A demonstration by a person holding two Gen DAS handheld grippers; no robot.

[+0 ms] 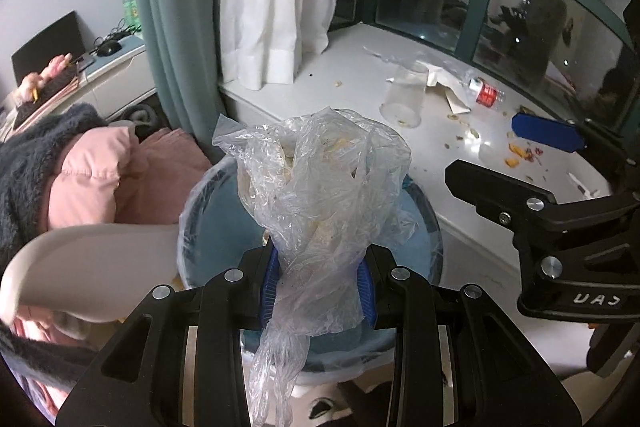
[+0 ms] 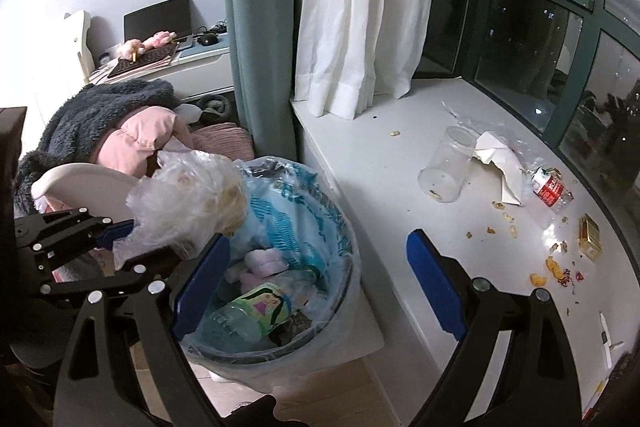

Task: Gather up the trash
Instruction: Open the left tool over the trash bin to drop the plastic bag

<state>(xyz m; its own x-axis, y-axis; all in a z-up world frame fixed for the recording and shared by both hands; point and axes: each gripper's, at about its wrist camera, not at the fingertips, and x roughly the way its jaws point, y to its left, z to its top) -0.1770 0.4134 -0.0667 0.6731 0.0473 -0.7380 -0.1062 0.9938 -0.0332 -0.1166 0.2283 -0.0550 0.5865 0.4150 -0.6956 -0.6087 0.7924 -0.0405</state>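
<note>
Left tongs: your left tongs [image 1: 318,291] were closed on the crumpled clear plastic bag [image 1: 320,187], the blue pads pinching its neck from both sides.
Plastic bag: it hung above the bin [image 2: 340,227], over the rim on the chair side, with pale scraps showing through the film and its tail dangling below the pads.
Right tongs: your right tongs [image 2: 320,279] stood wide apart and held nothing; one blue pad was over the bin's mouth, the other over the window ledge [image 2: 360,155] beside the bin.
Bin: round, lined with a clear liner, standing on the floor against the ledge. Inside it lay a blue patterned wrapper [image 2: 288,219], a pink wad [image 2: 260,263] and a clear bottle with a green cartoon label [image 2: 256,307].
Ledge beyond the bin: a clear plastic cup [image 2: 446,165] lay on its side, and just past it were crumpled white paper [image 2: 500,159] and a flattened bottle with a red label [image 2: 550,187].
Far from the bin: a small yellow box [image 2: 589,237] and scattered crumbs and peel bits [image 2: 556,273] near the window.
Chair side of the bin: a white chair [image 1: 88,259] piled with a pink jacket [image 1: 92,179] and a dark fleece [image 2: 104,111].
</note>
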